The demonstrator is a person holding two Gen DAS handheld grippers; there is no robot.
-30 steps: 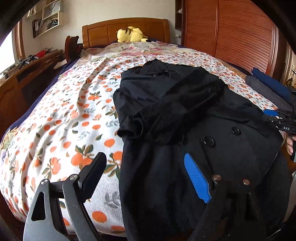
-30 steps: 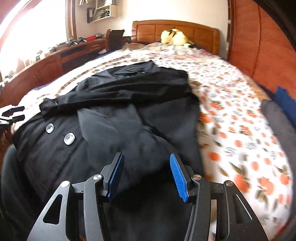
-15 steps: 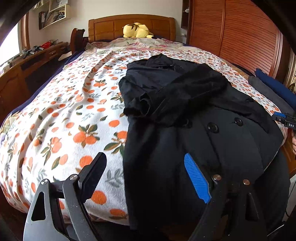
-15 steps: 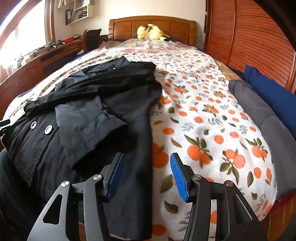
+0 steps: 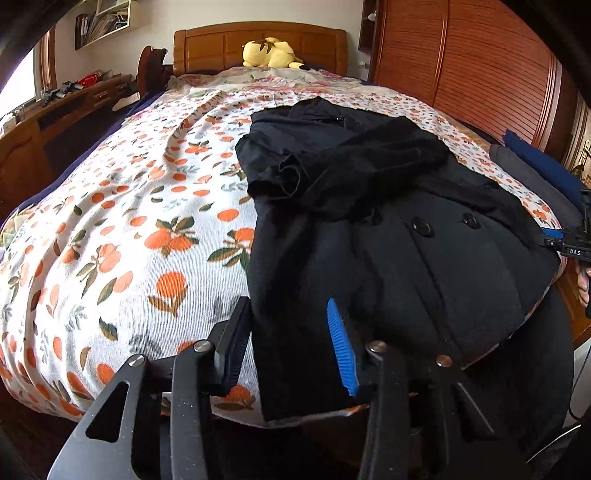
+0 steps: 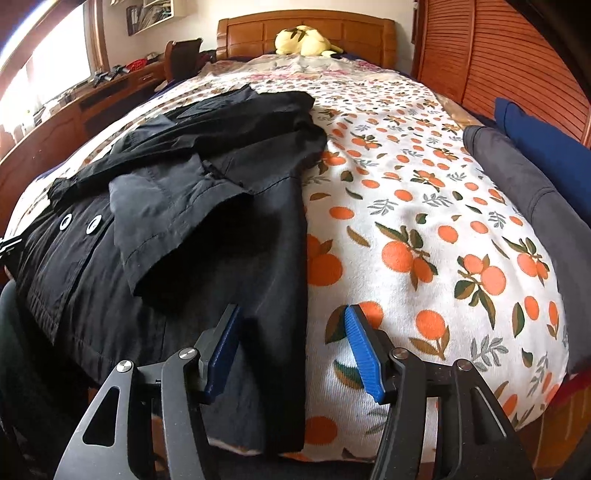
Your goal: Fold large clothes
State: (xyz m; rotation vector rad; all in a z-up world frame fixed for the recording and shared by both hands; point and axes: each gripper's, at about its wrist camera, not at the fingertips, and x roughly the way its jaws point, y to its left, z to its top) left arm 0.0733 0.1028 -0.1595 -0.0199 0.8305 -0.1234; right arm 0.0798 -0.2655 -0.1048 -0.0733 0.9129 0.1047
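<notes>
My left gripper (image 5: 291,347) hangs over the foot of the bed, jaws half spread and just narrowed, straddling the left hem corner of the black coat (image 5: 388,229). The cloth lies between the ribbed pads, but I cannot see them pressing it. The coat is a heavy, matte woven thing, spread lengthwise ahead of both grippers, its hem drooping over the mattress edge. One sleeve is folded across the chest in a thick, rumpled band, its cuff bunched into a soft roll ahead of my left gripper. Two round dark buttons (image 5: 423,226) sit just past that gripper's blue pad.

My right gripper (image 6: 291,350) has its jaws moderately spread and just widened a little. The coat's straight right edge runs down between its ridged blue pads, untouched as far as I can tell. The left pad hovers over black fabric, the right over the bedsheet (image 6: 424,221), a ribbed white knit printed with oranges and leaves. Ahead and to its left lies the other folded sleeve, smooth and stitched. Far ahead, a yellow plush toy (image 6: 301,42) rests against the panelled wooden headboard (image 6: 314,27). To the right lie folded grey and blue garments (image 6: 517,177).
</notes>
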